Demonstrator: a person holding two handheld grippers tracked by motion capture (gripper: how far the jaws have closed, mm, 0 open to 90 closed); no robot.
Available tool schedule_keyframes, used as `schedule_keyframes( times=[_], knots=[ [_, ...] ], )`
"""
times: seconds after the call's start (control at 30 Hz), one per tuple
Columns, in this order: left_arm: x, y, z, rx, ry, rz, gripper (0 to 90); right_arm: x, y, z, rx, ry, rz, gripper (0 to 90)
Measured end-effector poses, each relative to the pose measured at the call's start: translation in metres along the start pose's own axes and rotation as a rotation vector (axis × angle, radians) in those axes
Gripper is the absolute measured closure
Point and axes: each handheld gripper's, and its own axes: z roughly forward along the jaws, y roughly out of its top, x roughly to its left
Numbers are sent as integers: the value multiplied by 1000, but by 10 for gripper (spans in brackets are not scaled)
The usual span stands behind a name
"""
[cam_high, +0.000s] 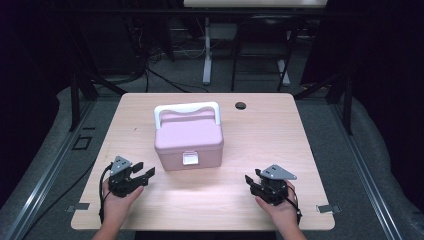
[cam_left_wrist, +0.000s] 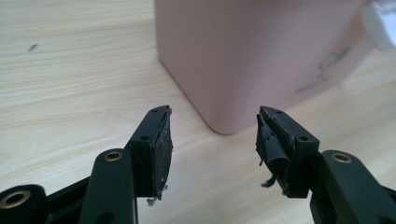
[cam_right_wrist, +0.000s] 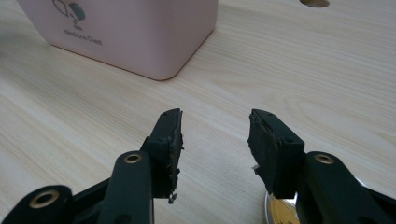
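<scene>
Two hands at the near edge of the light wooden worktop (cam_high: 260, 130), each holding a black two-jaw gripper with a grey three-cornered plate on top. Left gripper (cam_high: 144, 170) sits near the front-left corner of the pink plastic box with a white carry handle (cam_high: 188, 137), not touching it; right gripper (cam_high: 250, 181) is off to the box's front right, farther from it. Box stands upright, roughly mid-worktop, lid down, white latch (cam_high: 189, 158) on the front face, handle (cam_high: 187, 109) raised over the lid. A round dark cable hole (cam_high: 240, 105) lies in the worktop beyond the box to the right. Small metal brackets sit at the near corners of the worktop; grey floor, table legs and cables behind. Nothing lies between either gripper and the box. Left gripper view: jaws spread wide, released, bare wood between them, the rounded pink corner of the box (cam_left_wrist: 261, 60) straight ahead and just beyond the tips; worn black pads (cam_left_wrist: 161, 149) with frayed bits at their edges. Right gripper view: jaws apart, released, nothing gripped, only wood grain between them; box corner (cam_right_wrist: 140, 32) up and to the left, well apart from the tips, with a small printed logo and text on its side. A shiny round metal piece (cam_right_wrist: 280, 210) peeks out at the bottom edge under the right-hand jaw. Box surface is smooth matte pink with faint dark scuff marks on one side.
</scene>
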Motion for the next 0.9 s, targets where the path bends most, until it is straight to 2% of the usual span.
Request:
schedule_keyframes(
  times=[0.07,0.17,0.2,0.23,0.27,0.33,0.43,0.5,0.53,0.6,0.63,0.67,0.9],
  knots=[
    [3,1,1,-4,5,-13,466,-1,-1,-1,-1,-3,5,537],
    [10,1,5,6,13,-34,475,-6,0,-3,-10,21,28,537],
    [13,0,3,2,6,-53,474,-10,3,-3,-28,45,66,544],
    [15,0,1,3,7,-60,472,-12,3,-3,-35,51,85,545],
    [15,0,1,3,7,-60,471,-12,3,-3,-35,51,85,545],
    [17,0,-2,-15,19,-73,472,-13,2,-3,-37,48,116,540],
    [18,-1,-2,-11,20,-81,472,-12,3,-2,-45,47,127,525],
    [18,-2,-5,-2,16,-72,473,-11,5,1,-54,54,128,513],
    [17,-3,-8,-4,24,-63,473,-10,9,3,-67,84,158,495],
    [16,-4,-12,-23,29,-65,472,-9,9,4,-73,94,163,491],
    [16,-4,-14,-16,28,-62,470,-7,10,5,-80,104,160,491],
    [17,-5,-14,-29,25,-65,466,-5,11,6,-81,105,149,492],
    [17,-5,-12,-11,26,-69,493,5,13,14,-30,97,72,498]
  ],
)
